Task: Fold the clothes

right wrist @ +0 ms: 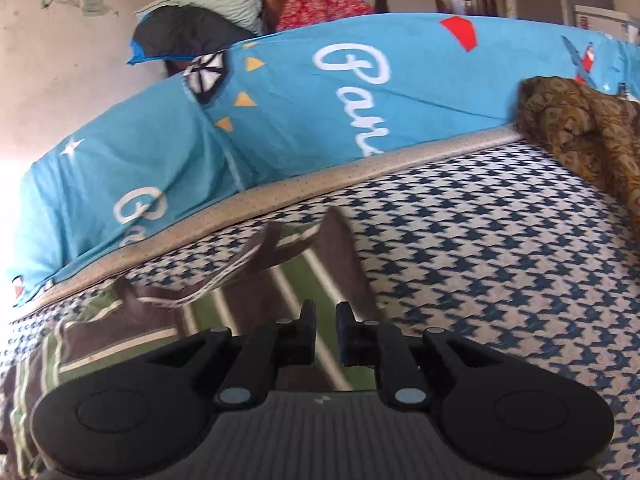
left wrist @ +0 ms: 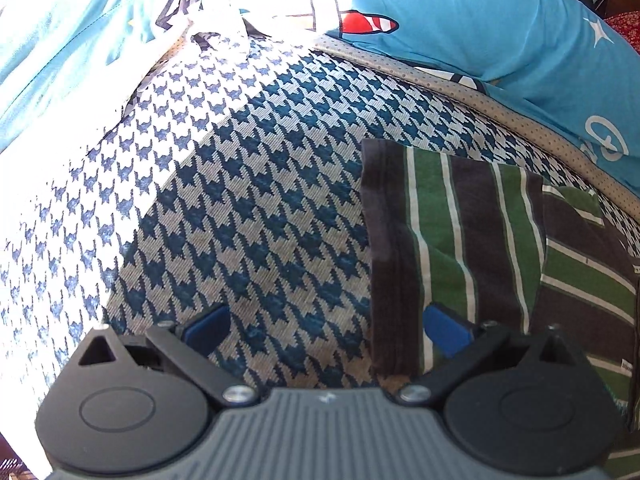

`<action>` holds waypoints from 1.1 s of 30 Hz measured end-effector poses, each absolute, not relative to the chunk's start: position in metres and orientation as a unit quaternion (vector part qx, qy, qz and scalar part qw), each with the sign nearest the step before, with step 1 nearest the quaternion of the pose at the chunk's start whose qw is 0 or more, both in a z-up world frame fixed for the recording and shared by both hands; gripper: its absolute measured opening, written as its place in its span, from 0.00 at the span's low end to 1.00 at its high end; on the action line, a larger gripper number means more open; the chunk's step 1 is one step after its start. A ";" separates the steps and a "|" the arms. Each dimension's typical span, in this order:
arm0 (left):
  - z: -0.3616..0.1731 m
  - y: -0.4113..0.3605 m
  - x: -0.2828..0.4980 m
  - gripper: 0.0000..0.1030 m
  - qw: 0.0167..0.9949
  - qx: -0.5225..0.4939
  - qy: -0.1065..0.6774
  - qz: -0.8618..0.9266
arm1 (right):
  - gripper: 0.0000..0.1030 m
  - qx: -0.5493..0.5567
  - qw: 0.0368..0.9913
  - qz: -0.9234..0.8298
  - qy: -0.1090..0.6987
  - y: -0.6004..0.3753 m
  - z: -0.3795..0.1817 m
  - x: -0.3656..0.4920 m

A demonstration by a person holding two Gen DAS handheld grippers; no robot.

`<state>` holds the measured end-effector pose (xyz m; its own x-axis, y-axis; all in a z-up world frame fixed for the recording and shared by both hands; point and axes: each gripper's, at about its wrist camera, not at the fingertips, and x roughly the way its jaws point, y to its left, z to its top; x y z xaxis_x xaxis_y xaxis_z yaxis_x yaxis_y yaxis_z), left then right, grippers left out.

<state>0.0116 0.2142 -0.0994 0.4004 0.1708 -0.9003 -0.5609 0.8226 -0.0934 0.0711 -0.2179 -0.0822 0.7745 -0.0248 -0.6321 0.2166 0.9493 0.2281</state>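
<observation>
A striped garment [left wrist: 472,240] in green, dark brown and white is lying partly folded on the houndstooth bed cover [left wrist: 248,208]. Beyond the garment, a blue quilt [right wrist: 280,104] is running along the cover's dotted edging, showing white script that seems to read "Par". A brown patterned cloth [right wrist: 580,128] is sitting off to the garment's right. The left gripper [left wrist: 326,326] is hovering with fingers spread wide, empty, over the garment's left edge. The right gripper [right wrist: 326,330] is showing a narrow gap over the garment, gripping nothing.

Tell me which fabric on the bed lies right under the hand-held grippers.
The green striped garment, flat on the houndstooth cover; the blue quilt and brown cloth lie farther off.
</observation>
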 end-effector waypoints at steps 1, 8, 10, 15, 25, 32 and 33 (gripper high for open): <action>-0.098 0.216 0.011 1.00 0.814 -0.197 0.497 0.225 | 0.12 0.145 0.931 -0.044 0.332 -0.211 -0.082 0.070; -0.082 0.216 0.012 1.00 0.836 -0.182 0.470 0.216 | 0.12 0.090 0.933 0.094 0.336 -0.130 -0.069 0.055; -0.081 0.220 0.014 1.00 0.835 -0.187 0.470 0.218 | 0.13 0.070 0.932 0.133 0.331 -0.105 -0.061 0.050; -0.082 0.234 0.015 1.00 0.825 -0.213 0.474 0.223 | 0.20 0.023 0.920 0.216 0.325 -0.049 -0.052 0.036; -0.082 0.245 0.011 1.00 0.819 -0.232 0.479 0.215 | 0.25 -0.052 0.901 0.289 0.319 0.025 -0.075 0.017; -0.085 0.252 0.013 1.00 0.814 -0.252 0.485 0.199 | 0.34 -0.108 0.898 0.305 0.298 0.053 -0.086 0.009; -0.085 0.253 0.014 1.00 0.813 -0.255 0.485 0.196 | 0.36 -0.116 0.898 0.306 0.295 0.056 -0.087 0.009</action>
